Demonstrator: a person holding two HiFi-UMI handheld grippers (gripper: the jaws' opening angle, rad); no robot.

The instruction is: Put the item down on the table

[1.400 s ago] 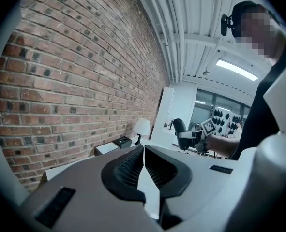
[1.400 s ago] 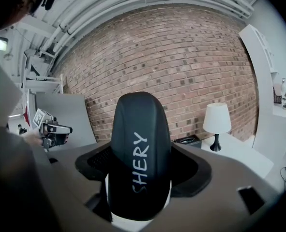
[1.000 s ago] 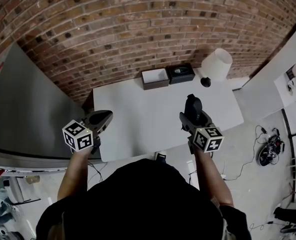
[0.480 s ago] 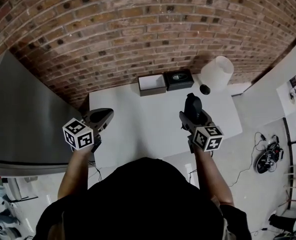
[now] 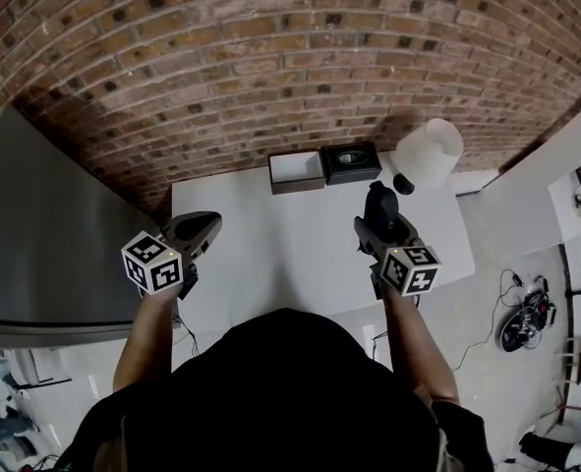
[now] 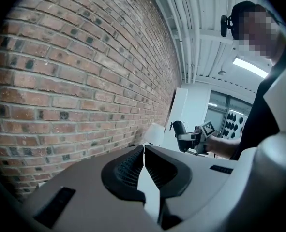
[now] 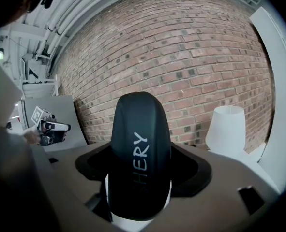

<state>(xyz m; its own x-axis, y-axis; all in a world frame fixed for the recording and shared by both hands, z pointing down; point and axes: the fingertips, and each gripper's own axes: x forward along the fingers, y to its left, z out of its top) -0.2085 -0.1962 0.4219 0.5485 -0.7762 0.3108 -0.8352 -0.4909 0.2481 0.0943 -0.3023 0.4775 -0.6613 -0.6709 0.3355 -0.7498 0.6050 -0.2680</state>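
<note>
1. Black item (image 7: 140, 153), rounded and carrying white lettering, is standing upright between the jaws of your right gripper (image 5: 378, 222). The jaws are set wide and are clamping its sides.
2. You are holding it over the right half of the white table (image 5: 261, 264). By my reading it is hanging above the surface and not resting on it, so the task is only in its carrying part.
3. What is left, as I judge it, is lowering the item onto the bare tabletop, letting the jaws go and drawing the gripper clear.
4. Your left gripper (image 5: 200, 232) is carrying nothing. Its jaws are pressing together with only a thin slit between them, and it is hovering at the table's left edge, well apart from the right one.
5. Both grippers are pointing away from you toward the brick wall (image 5: 270, 57), tipping slightly downward, with your forearms (image 5: 143, 342) reaching out from the near side.
6. An open box (image 5: 297, 171), a dark box (image 5: 350, 160) and a white lamp (image 5: 430, 152) are sitting along the far edge. The bare middle of the table looks like the easier place for the drop.
</note>
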